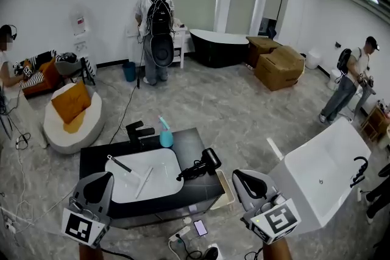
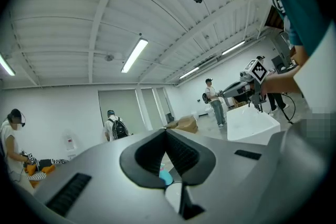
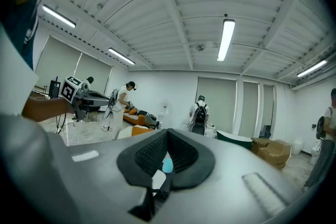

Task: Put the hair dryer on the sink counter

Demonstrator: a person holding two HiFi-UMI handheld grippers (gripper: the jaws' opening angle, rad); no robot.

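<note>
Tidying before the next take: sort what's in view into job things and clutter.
Job:
hair dryer
counter
left gripper and right gripper, both shut, empty

Lying about:
blue bottle
phone on the floor
white tub
boxes
</note>
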